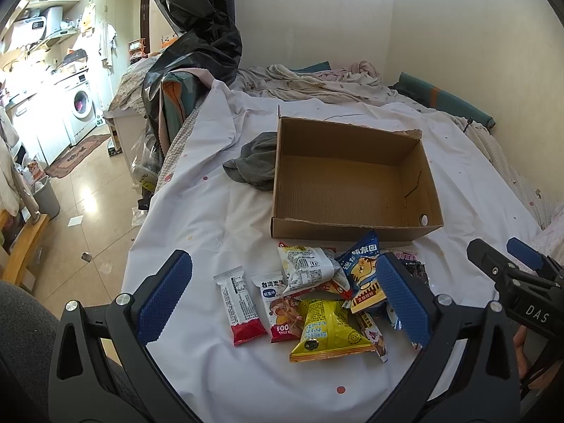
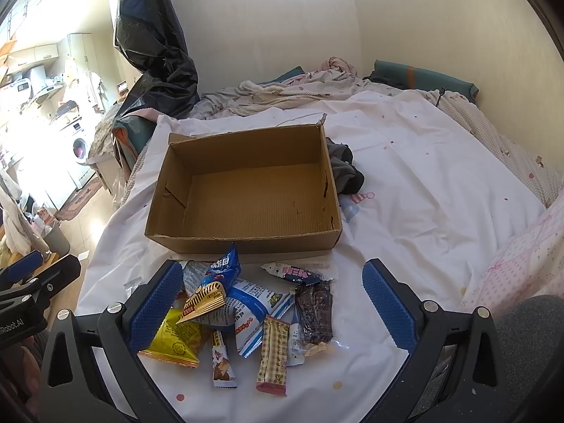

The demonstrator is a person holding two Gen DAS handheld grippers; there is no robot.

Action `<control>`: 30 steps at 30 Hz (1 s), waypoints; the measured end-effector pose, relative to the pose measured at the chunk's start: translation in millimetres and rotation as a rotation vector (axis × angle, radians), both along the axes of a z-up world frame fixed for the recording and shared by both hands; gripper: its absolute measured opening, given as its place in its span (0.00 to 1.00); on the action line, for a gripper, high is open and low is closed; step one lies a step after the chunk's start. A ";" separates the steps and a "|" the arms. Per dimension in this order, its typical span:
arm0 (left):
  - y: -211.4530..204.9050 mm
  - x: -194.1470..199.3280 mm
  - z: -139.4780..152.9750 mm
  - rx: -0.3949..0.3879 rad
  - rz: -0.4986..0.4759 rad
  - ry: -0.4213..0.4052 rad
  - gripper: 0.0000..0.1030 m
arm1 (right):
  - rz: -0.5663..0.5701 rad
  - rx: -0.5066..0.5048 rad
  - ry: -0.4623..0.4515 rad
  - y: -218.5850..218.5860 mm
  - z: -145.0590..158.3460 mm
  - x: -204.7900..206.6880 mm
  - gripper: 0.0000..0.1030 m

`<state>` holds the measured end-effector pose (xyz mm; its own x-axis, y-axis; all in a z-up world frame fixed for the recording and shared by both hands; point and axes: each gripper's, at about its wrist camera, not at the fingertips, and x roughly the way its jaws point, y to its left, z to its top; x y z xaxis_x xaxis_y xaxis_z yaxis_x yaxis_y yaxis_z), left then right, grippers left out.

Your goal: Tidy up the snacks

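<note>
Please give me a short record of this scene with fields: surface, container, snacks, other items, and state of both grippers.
surface: white sheet on a bed
container: cardboard box, open, nothing inside
snacks: packets in a loose pile in front of the box, none boxed yet; yellow bag, blue bag, dark bar
other items: grey cloth beside the box
left gripper: open, above the pile, holds nothing
right gripper: open, above the pile, holds nothing

Daylight pours in from the kitchen area (image 1: 53,81) at the left, blown out to white glare in both views. The white sheet (image 2: 423,183) is evenly bright; the box (image 2: 246,190) holds soft shadow along its inner walls. Fisheye bending curves the walls, and black corners vignette each frame. Focus is sharp throughout.
</note>
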<state>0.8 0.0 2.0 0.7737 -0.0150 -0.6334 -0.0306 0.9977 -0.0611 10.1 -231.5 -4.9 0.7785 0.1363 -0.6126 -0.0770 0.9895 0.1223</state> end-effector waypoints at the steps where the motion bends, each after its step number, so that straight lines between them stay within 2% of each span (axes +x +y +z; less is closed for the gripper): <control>1: -0.1 0.0 0.1 0.001 0.001 -0.001 1.00 | 0.000 0.000 0.000 0.1 -0.2 -0.2 1.00; 30: 2.8 1.1 -4.0 -0.013 0.009 0.003 1.00 | -0.004 0.007 0.005 1.1 -2.1 0.5 1.00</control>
<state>1.8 2.9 -2.1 0.7718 -0.0164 -0.6357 -0.0401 0.9964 -0.0744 10.5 -230.4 -7.0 0.7760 0.1375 -0.6156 -0.0728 0.9889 0.1292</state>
